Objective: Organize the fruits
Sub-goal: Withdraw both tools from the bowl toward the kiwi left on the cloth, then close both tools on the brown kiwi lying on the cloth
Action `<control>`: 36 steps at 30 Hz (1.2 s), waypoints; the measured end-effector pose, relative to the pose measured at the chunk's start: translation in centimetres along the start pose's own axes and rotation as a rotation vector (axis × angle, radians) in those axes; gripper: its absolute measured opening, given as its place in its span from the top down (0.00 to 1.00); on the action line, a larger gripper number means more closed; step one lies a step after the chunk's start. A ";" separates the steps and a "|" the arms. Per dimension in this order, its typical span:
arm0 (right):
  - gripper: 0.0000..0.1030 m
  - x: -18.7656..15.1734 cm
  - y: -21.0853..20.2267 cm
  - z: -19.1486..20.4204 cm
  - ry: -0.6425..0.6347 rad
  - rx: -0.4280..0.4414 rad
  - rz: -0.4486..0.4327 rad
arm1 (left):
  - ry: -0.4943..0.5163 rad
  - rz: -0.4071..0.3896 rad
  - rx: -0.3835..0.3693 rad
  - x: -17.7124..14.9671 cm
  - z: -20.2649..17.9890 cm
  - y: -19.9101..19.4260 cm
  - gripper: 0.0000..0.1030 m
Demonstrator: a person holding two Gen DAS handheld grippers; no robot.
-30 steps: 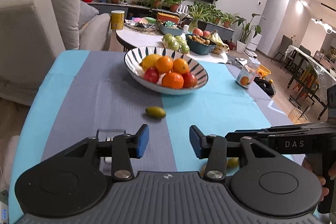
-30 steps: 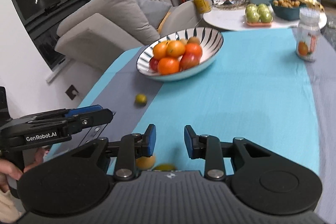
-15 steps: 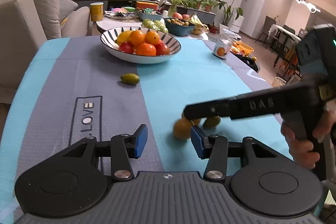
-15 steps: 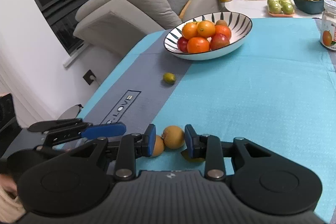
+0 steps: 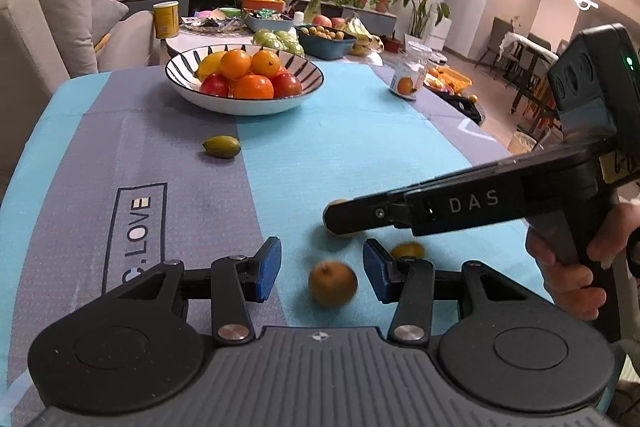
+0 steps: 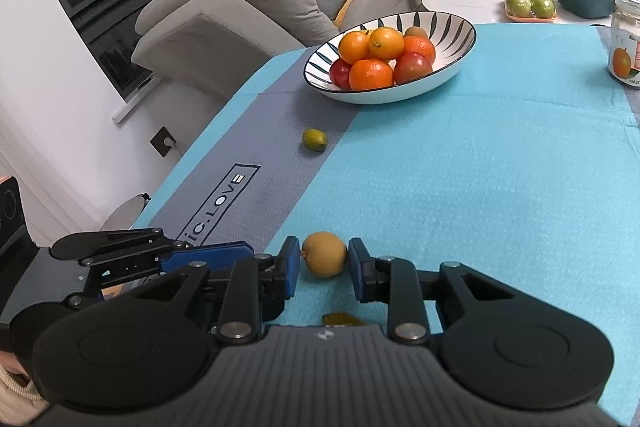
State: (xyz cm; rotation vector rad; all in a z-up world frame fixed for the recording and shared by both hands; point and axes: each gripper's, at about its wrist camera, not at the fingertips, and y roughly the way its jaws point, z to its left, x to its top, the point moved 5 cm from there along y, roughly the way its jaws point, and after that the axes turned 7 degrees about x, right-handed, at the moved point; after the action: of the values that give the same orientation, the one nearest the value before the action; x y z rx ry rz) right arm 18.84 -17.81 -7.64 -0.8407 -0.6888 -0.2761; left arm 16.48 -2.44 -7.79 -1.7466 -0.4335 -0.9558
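Observation:
A striped bowl [image 5: 308,95] [image 6: 460,39] of oranges and red fruits stands at the far side of the blue and grey tablecloth. A small green fruit [image 5: 221,146] [image 6: 314,139] lies loose in front of it. My left gripper [image 5: 320,269] is open around a small brown-orange fruit [image 5: 333,284] on the cloth, its pads apart from it. My right gripper [image 6: 324,261] [image 5: 340,219] stands around another small yellow-brown fruit [image 6: 324,254], pads close to both sides; contact is unclear. A third small fruit [image 5: 408,251] [image 6: 340,319] lies beside them.
A glass jar [image 5: 410,75] [image 6: 626,43] stands at the cloth's far right. A round white table [image 5: 208,41] behind holds more fruit, a yellow can and dishes. A beige sofa [image 6: 240,11] stands to the left. The two grippers sit close together near the front edge.
Both grippers have pulled back and lowered toward the small fruits near the front edge. The left one now has a fruit between its pads, the right one has closed in around another.

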 end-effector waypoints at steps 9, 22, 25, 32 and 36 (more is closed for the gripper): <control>0.67 0.6 -0.7 -0.3 0.014 -0.010 -0.039 | 0.000 0.017 -0.037 -0.2 -0.3 0.5 0.79; 0.67 0.9 -1.0 -0.5 0.022 -0.018 -0.057 | 0.010 -0.011 -0.036 -0.5 -0.6 -0.2 0.95; 0.67 0.9 -1.1 -0.5 0.024 -0.017 -0.060 | 0.012 -0.009 -0.048 -0.6 -0.5 -0.7 0.94; 0.67 0.9 -1.3 -0.6 0.037 -0.011 -0.065 | 0.059 0.001 -0.007 -2.1 -0.7 -1.5 0.64; 0.67 0.9 -1.4 -0.6 0.042 -0.008 -0.070 | 0.047 -0.011 0.004 -2.9 -0.4 -2.1 0.76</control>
State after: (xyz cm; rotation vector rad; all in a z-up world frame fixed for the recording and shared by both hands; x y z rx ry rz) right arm 19.14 -19.19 -6.46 -0.8169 -0.6790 -0.3587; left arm 13.08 -1.53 -8.65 -1.7164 -0.4146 -1.0008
